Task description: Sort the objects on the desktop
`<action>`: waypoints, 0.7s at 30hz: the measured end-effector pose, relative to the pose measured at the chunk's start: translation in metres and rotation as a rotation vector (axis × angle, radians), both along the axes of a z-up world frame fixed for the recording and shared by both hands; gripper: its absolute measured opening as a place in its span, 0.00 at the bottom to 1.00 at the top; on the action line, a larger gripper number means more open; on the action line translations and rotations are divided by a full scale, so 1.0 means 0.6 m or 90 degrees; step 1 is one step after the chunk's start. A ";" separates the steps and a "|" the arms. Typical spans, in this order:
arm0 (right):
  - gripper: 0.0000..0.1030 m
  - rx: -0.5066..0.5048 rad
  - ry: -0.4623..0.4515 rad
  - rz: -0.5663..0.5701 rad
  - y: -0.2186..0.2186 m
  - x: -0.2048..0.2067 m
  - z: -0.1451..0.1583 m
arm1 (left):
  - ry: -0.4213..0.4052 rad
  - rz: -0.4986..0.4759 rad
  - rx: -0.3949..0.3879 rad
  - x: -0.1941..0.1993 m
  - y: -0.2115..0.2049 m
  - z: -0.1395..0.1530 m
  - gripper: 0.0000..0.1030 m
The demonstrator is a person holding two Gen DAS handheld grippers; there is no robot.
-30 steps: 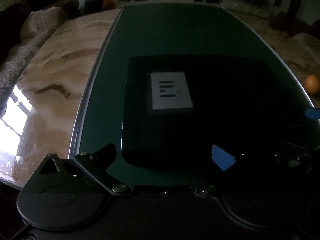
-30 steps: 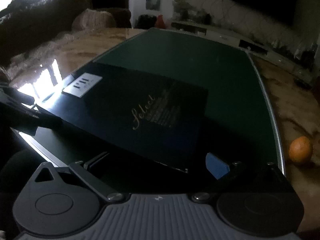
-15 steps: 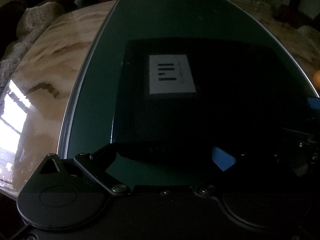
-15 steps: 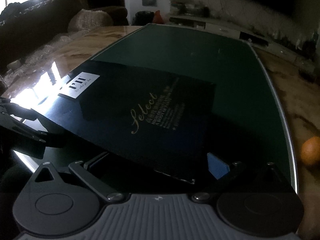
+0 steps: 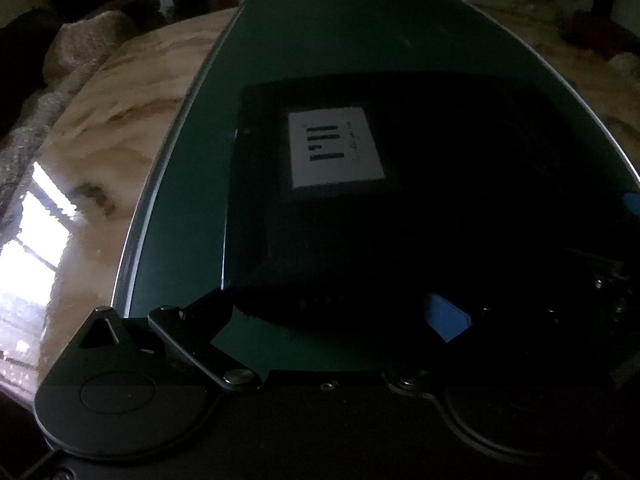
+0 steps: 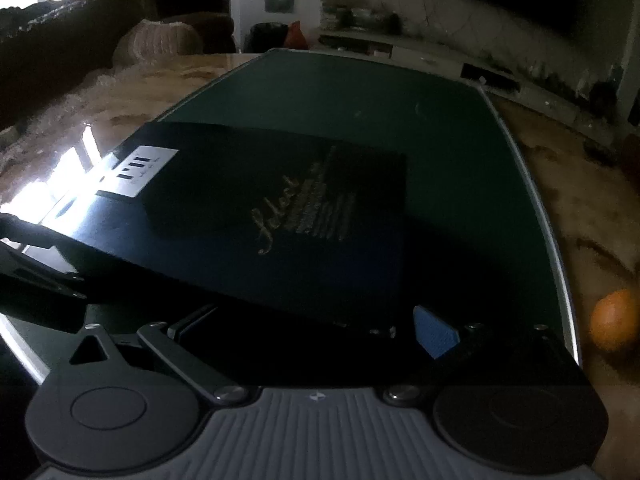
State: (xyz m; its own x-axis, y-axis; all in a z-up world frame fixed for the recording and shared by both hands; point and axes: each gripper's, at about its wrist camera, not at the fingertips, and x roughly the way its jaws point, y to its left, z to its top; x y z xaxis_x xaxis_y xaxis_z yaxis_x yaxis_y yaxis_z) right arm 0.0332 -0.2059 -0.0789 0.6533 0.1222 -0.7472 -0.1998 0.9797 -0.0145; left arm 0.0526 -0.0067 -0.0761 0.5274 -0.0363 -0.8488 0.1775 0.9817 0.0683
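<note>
Both grippers' fingers stand apart: the left gripper (image 5: 332, 316) and right gripper (image 6: 316, 328) flank the black box (image 6: 280, 216) mid-frame on the green mat (image 6: 360, 92).

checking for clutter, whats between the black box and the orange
Only bare green mat, its metal edge and marble table; the right wrist view shows it between box and orange.

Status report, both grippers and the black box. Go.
Left gripper and right gripper open, each straddling the near edge of the black box. Box on green mat. Orange off mat, clear.
</note>
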 end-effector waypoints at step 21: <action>1.00 0.066 -0.048 -0.103 0.007 -0.077 0.109 | -0.074 0.058 -0.015 -0.072 -0.014 0.118 1.00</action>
